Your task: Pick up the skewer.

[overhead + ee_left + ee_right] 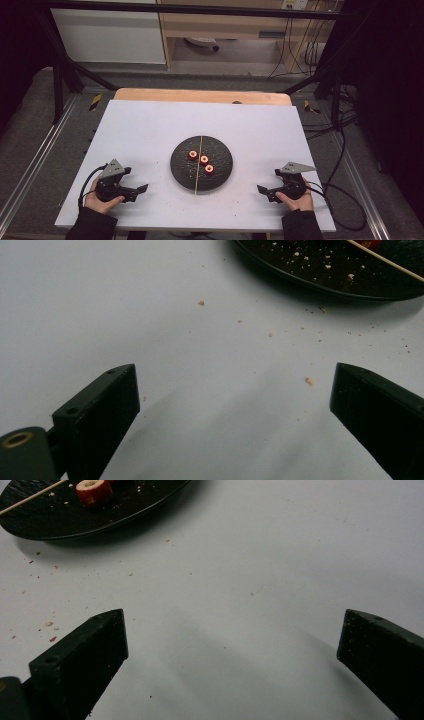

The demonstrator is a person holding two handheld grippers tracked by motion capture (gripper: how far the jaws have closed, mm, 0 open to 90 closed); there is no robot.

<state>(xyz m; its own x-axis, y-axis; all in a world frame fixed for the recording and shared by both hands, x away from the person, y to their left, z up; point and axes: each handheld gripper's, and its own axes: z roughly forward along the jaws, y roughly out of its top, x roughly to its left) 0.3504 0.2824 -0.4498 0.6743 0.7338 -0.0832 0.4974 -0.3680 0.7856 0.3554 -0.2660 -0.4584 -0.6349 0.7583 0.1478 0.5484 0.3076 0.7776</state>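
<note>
Black and wide apart, the jaws of the left gripper (pixel 141 190) hold nothing; it rests low on the white board (pixel 150 125) at about eight o'clock from the plate (pixel 180 170), gripped by a hand (pixel 102 200) in a dark sleeve, its grey plate on top and a cable looping off behind. In the left gripper view the two jaws rise at the bottom corners over bare white surface dotted with pale crumbs (pixel 310 381), and the plate's rim (pixel 300 282) curves across at one o'clock. That plate is round, black and rough-textured, sitting mid-board, well apart from both grippers. A thin pale skewer (pixel 199 165) lies across it from twelve to six o'clock, overhanging the near rim a little. Three small red rolls (pixel 204 159) with pale centres sit in a short diagonal line: one just left of the skewer, two just right of it, running toward four o'clock. Light specks are scattered over the plate. The right gripper view shows one roll (pixel 94 490) as a short red cylinder with a cream core, beside the skewer at eleven o'clock, with reddish and pale crumbs on the board below the rim. Right gripper (pixel 260 190) rests at about four o'clock from the plate, its jaws likewise spread wide and empty, pointing toward the plate, with a hand (pixel 297 200) around its body.
</note>
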